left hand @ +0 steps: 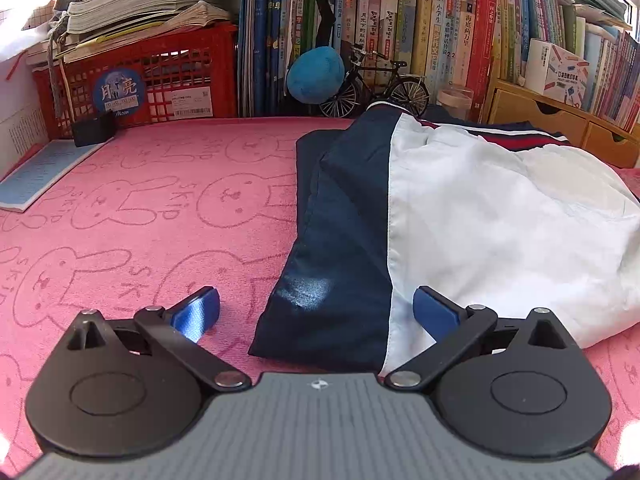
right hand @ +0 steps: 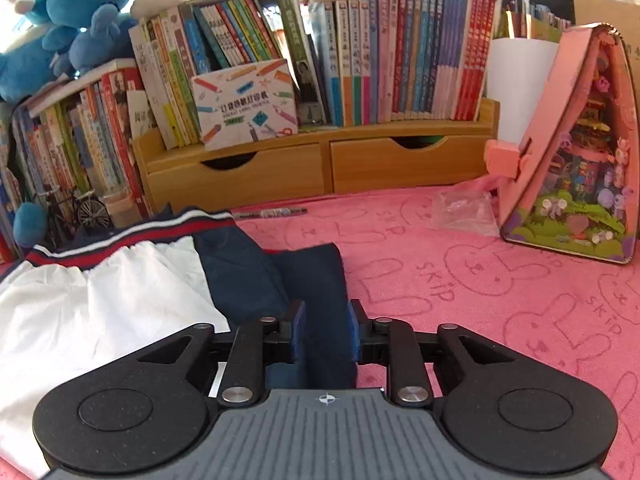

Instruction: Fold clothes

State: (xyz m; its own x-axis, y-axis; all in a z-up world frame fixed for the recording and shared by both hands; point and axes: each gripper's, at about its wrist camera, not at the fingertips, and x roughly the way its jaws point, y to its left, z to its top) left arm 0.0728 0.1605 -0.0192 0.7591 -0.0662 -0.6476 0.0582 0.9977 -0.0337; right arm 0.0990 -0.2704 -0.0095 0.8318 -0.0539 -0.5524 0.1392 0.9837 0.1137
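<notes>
A navy and white jacket (left hand: 460, 216) with a red, white and navy striped hem lies on a pink bunny-print cloth (left hand: 140, 208). My left gripper (left hand: 316, 312) is open just in front of the jacket's near navy edge, its blue fingertips (left hand: 198, 312) spread to either side of that edge and closed on nothing. In the right wrist view the same jacket (right hand: 100, 292) spreads to the left. My right gripper (right hand: 326, 328) is shut on a navy fold of the jacket (right hand: 316, 280), which runs between its blue pads.
A red crate (left hand: 140, 80) with stacked papers, upright books, a blue plush ball (left hand: 316, 74) and a model bicycle (left hand: 376, 84) line the back. A wooden drawer shelf (right hand: 320, 160), a pen (right hand: 276, 212), a plastic bag (right hand: 460, 212) and a pink toy house (right hand: 576, 152) stand at the right.
</notes>
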